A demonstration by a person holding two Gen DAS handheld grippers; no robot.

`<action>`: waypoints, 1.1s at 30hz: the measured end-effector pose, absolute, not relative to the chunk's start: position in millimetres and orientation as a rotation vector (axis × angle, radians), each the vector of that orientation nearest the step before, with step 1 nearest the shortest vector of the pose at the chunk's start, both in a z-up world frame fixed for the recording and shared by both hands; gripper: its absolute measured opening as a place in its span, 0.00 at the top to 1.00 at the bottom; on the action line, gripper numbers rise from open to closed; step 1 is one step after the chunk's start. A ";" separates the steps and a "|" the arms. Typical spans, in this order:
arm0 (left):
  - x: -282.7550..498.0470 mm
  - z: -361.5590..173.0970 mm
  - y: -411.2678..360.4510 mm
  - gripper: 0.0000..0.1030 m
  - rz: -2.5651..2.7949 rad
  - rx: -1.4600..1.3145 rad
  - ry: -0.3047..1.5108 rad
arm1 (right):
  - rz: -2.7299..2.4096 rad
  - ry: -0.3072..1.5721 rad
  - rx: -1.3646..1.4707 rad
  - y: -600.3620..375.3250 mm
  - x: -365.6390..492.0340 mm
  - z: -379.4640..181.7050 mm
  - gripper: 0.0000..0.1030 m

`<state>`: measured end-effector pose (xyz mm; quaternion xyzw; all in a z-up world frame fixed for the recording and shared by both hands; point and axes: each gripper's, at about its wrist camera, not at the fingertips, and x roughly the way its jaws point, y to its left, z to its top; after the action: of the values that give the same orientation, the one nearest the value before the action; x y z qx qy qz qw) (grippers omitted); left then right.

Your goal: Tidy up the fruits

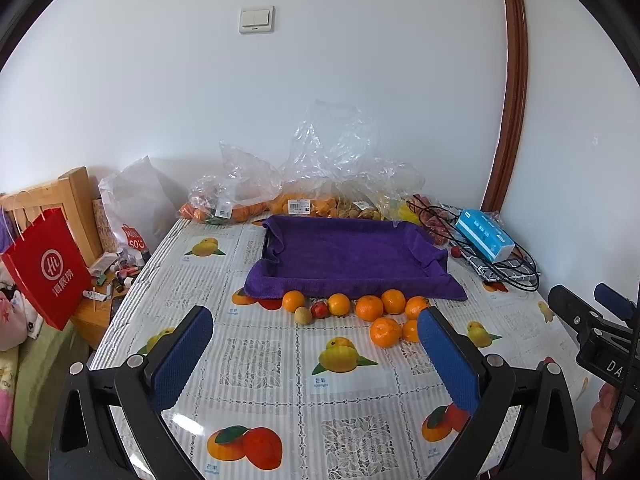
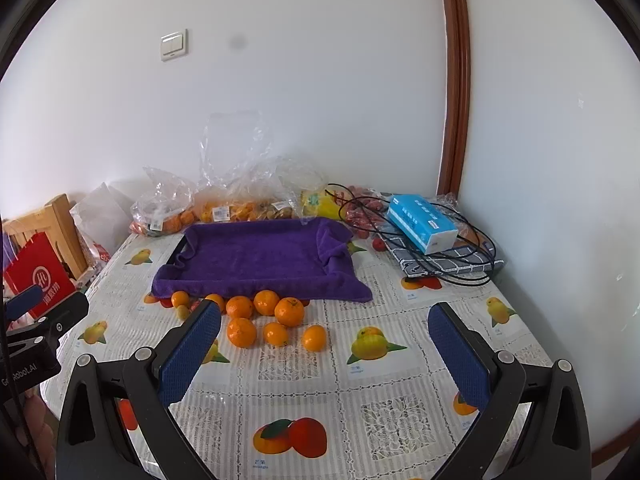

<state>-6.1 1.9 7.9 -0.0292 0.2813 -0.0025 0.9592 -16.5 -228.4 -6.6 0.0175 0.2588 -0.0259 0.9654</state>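
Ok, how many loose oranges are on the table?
8 oranges: five in a row against the purple towel, three nearer the camera. Bags behind hold more, uncounted.

Tangerines [image 2: 266, 318] before the tray [image 2: 256, 258], bagged fruit [image 2: 236, 210] behind, tissue box [image 2: 422, 222] right

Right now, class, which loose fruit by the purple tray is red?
The small red fruit, between the tan fruit and an orange; the others are orange.

Both tongs share one build: black plastic arms with triangular cut-outs and silver screws, ending in blue textured pads; left tongs [image 1: 316, 344], right tongs [image 2: 325, 346], white lettering on the body
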 end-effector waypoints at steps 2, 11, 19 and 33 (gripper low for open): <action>-5.9 8.4 2.9 0.01 -0.003 -0.058 0.569 | -0.046 0.526 0.042 -227.9 -15.8 -7.0 0.01; -7.0 8.9 4.7 0.01 -0.005 -0.058 0.565 | -0.043 0.522 0.040 -227.3 -16.6 -8.5 0.01; -10.6 7.0 3.8 0.01 -0.006 -0.060 0.562 | -0.037 0.521 0.039 -225.5 -16.9 -7.5 0.01; -10.5 5.7 5.0 0.01 -0.004 -0.060 0.563 | -0.030 0.521 0.039 -223.8 -18.0 -9.9 0.01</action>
<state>-10.5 5.0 5.7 -0.0297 0.2776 -0.0022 0.9602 -18.0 -223.8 -9.9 0.0193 0.2573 -0.0147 0.9660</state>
